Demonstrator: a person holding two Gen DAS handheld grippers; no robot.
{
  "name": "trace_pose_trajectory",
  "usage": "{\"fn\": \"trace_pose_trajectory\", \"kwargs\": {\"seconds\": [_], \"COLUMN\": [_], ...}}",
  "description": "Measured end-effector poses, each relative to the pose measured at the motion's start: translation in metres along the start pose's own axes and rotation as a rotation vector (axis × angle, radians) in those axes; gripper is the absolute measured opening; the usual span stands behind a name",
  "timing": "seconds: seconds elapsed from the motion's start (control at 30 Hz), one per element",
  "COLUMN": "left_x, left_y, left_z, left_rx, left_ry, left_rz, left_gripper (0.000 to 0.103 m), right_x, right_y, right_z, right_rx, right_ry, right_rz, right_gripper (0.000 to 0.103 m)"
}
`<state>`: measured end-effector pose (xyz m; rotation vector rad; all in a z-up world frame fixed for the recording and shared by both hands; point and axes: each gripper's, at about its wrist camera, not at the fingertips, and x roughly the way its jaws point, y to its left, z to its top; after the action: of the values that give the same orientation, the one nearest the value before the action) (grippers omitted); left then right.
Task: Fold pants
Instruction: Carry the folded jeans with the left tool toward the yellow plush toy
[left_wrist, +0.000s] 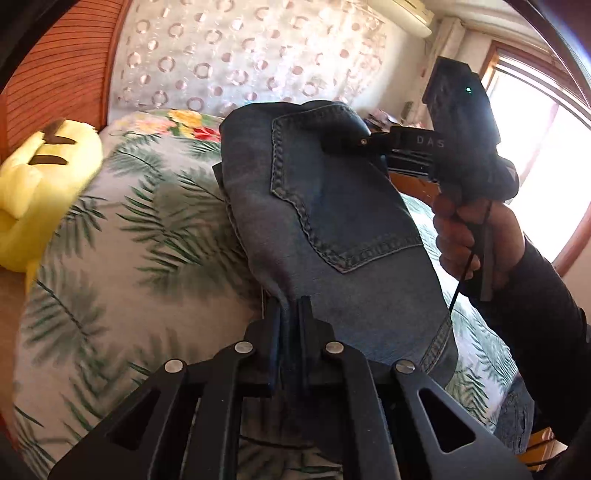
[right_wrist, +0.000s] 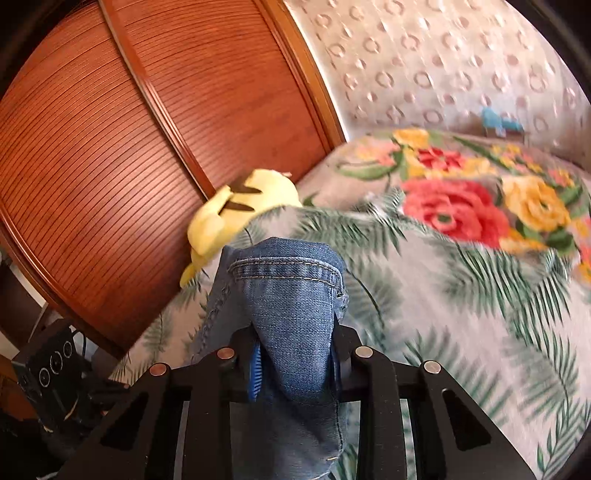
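Blue denim pants (left_wrist: 325, 221) hang stretched between my two grippers above the bed, back pocket facing the left wrist camera. My left gripper (left_wrist: 290, 314) is shut on the near edge of the pants. My right gripper (left_wrist: 351, 142) shows in the left wrist view, held by a hand, shut on the far top edge of the pants. In the right wrist view my right gripper (right_wrist: 295, 343) is shut on a bunched fold of the pants (right_wrist: 288, 291), with the waistband seam above the fingers.
The bed (left_wrist: 140, 236) has a palm-leaf and flower cover (right_wrist: 461, 258). A yellow plush toy (left_wrist: 40, 184) lies at its left side, also in the right wrist view (right_wrist: 236, 210). A wooden slatted wardrobe (right_wrist: 129, 147) stands beside the bed. A bright window (left_wrist: 546, 155) is at right.
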<state>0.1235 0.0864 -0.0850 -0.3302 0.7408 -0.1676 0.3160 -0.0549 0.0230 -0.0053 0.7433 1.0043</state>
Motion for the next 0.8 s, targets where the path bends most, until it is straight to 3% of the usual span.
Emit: {"fn": "trace_pose_trajectory", "kwargs": {"seconds": [0.43,0.8], "left_x": [-0.014,0.006], "left_y": [0.119,0.150], "left_z": [0.060,0.115], "left_rx": [-0.017,0.031], "left_ry": [-0.038,-0.058], "left_rz": [0.181,0.210], "left_gripper": [0.007,0.006], "right_x": [0.139,0.213], "right_y": [0.032,0.009], "right_z": [0.056,0.082], "right_rx": [0.023,0.098], "right_ry": [-0.015,-0.087], "right_rz": [0.042,0.009], "right_gripper": [0.028,0.028]}}
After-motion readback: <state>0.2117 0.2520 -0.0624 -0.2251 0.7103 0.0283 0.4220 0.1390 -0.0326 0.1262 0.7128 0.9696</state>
